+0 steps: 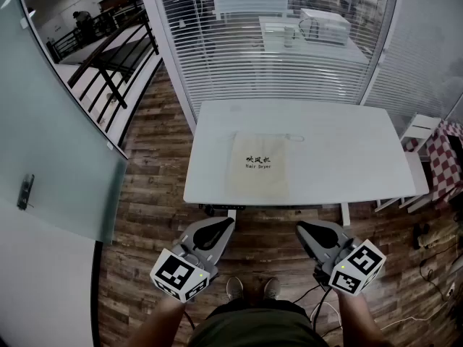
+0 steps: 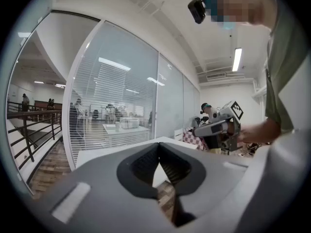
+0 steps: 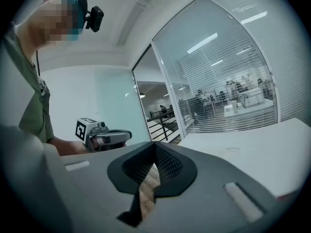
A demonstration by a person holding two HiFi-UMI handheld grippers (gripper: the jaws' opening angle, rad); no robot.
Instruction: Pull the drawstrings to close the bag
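Observation:
A beige cloth bag (image 1: 259, 166) with black print lies flat on the white table (image 1: 340, 157), near its front edge. Its thin drawstring (image 1: 293, 137) trails right from the bag's top. Both grippers hang in the air below the table's front edge, close to my body and well short of the bag. My left gripper (image 1: 230, 221) (image 2: 158, 145) is shut with nothing in it. My right gripper (image 1: 299, 226) (image 3: 155, 144) is also shut and holds nothing. Each gripper view shows the other gripper: the right one (image 2: 216, 127) and the left one (image 3: 104, 136).
A glass wall with blinds (image 1: 275, 42) stands right behind the table. A frosted glass door (image 1: 51, 136) is at the left, and a chair with checkered cloth (image 1: 441, 150) at the right. Cables (image 1: 427, 266) lie on the wooden floor.

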